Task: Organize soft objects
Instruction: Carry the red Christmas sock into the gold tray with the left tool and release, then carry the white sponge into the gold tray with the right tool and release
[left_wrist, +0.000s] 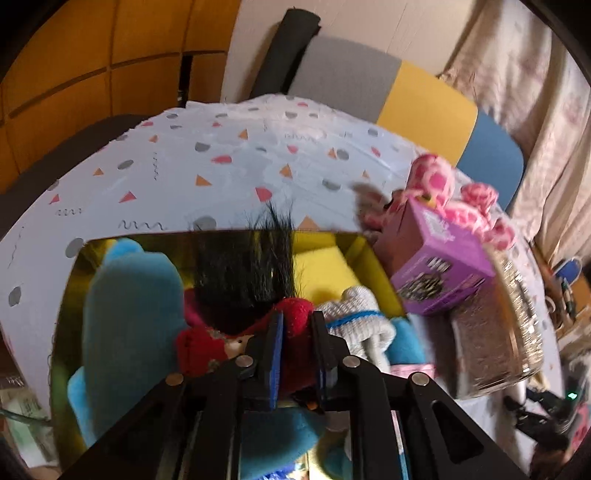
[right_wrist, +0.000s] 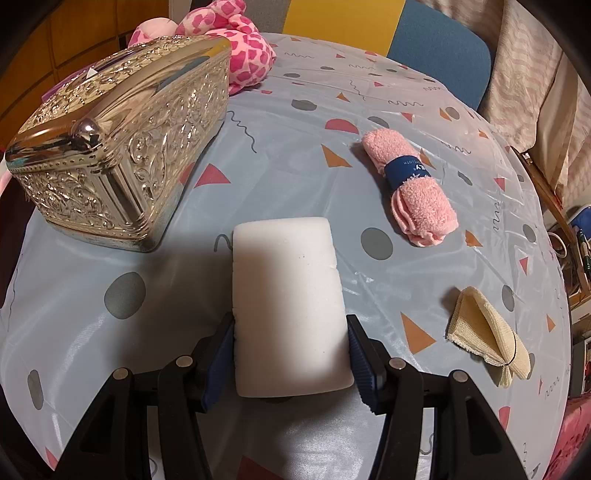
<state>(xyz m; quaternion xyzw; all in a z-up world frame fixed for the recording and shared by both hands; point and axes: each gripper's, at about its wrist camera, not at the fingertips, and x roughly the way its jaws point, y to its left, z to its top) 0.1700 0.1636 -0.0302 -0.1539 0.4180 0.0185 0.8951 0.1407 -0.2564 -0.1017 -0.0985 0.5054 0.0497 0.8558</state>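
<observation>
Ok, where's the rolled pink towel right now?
In the right wrist view, the rolled pink towel lies on the tablecloth, up and right of the white sponge held in the right gripper, beyond the beige cloth.

I'm looking at a round table (right_wrist: 295, 173) w/ a pale blue cloth printed in grey dots, pink/orange triangles & squiggles. In the right wrist view: ornate silver box (right_wrist: 122, 155) upper left, pink spotted plush (right_wrist: 240, 55) just behind it at top. Rolled pink towel (right_wrist: 410, 184) w/ navy band right of centre; folded beige cloth (right_wrist: 487, 332) lower right. In the left wrist view: purple carton (left_wrist: 443, 269) at right, beside a gold-walled bin (left_wrist: 354, 258).
</observation>
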